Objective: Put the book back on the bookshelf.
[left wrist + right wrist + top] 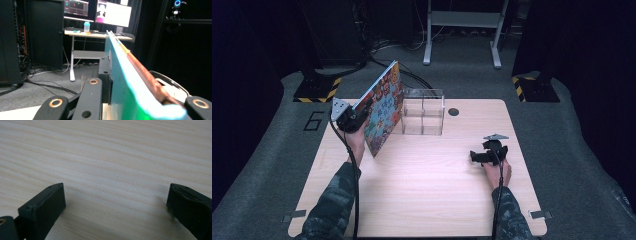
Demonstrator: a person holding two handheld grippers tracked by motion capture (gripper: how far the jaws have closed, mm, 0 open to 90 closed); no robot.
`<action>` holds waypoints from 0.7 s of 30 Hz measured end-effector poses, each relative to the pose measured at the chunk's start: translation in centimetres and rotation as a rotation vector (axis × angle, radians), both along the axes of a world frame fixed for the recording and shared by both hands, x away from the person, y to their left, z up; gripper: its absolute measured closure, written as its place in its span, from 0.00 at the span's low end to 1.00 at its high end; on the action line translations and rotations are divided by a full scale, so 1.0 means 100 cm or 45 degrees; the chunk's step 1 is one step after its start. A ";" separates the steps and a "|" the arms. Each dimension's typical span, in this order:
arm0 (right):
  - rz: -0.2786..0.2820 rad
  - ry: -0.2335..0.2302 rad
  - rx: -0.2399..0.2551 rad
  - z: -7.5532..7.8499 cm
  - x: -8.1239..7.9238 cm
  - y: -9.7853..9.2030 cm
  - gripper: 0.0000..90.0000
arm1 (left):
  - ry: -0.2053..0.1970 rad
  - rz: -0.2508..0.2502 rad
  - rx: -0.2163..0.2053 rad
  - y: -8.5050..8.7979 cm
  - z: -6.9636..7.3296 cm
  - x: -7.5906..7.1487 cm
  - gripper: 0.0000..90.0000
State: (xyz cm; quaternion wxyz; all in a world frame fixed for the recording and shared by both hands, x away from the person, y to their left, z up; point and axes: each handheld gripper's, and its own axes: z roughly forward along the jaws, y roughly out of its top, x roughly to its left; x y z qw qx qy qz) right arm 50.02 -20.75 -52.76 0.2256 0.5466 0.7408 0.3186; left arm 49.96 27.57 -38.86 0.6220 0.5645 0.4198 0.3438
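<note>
Claws differed: the left claw (358,111) was clamped on a colourful picture book (384,112), held tilted above the table (422,195) just left of a clear plastic organizer (423,111); the right claw (476,156) rested on the wood, well apart, jaws wide and empty.

A clear acrylic organizer (423,111) stands on the light wooden table (422,195).
</note>
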 end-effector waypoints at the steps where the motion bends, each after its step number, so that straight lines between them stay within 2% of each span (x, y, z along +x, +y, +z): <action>1: -0.002 0.000 0.005 0.000 0.000 0.000 0.02 | 0.005 -0.002 0.008 0.000 0.001 0.000 0.87; 3: -0.001 0.000 0.005 0.000 0.000 0.000 0.02 | 0.020 -0.030 -0.001 0.001 0.002 0.000 0.85; 5: 0.006 -0.002 0.002 0.000 0.000 0.000 0.02 | 0.045 -0.027 0.022 0.002 0.004 -0.001 0.83; 9: 0.006 -0.002 0.002 0.000 0.000 0.000 0.02 | 0.088 -0.043 0.025 0.008 0.008 -0.002 0.75; 11: 0.006 -0.003 0.002 0.000 0.000 0.000 0.02 | 0.139 -0.074 0.043 0.010 0.010 -0.002 0.70; 12: 0.005 -0.003 0.003 0.000 0.000 0.000 0.02 | 0.145 -0.082 0.048 0.011 0.010 -0.002 0.68; 15: -0.001 0.001 0.007 0.000 0.000 0.000 0.02 | 0.210 -0.125 0.070 0.014 0.014 -0.003 0.58; 18: -0.001 0.001 0.007 0.000 0.000 0.000 0.02 | 0.232 -0.144 0.079 0.016 0.018 -0.005 0.51; 20: -0.001 0.001 0.007 0.000 0.000 0.000 0.02 | 0.239 -0.140 0.105 0.016 0.022 -0.010 0.45; 21: 0.006 -0.002 0.002 0.000 0.000 0.000 0.02 | 0.230 -0.146 0.100 0.017 0.025 -0.013 0.42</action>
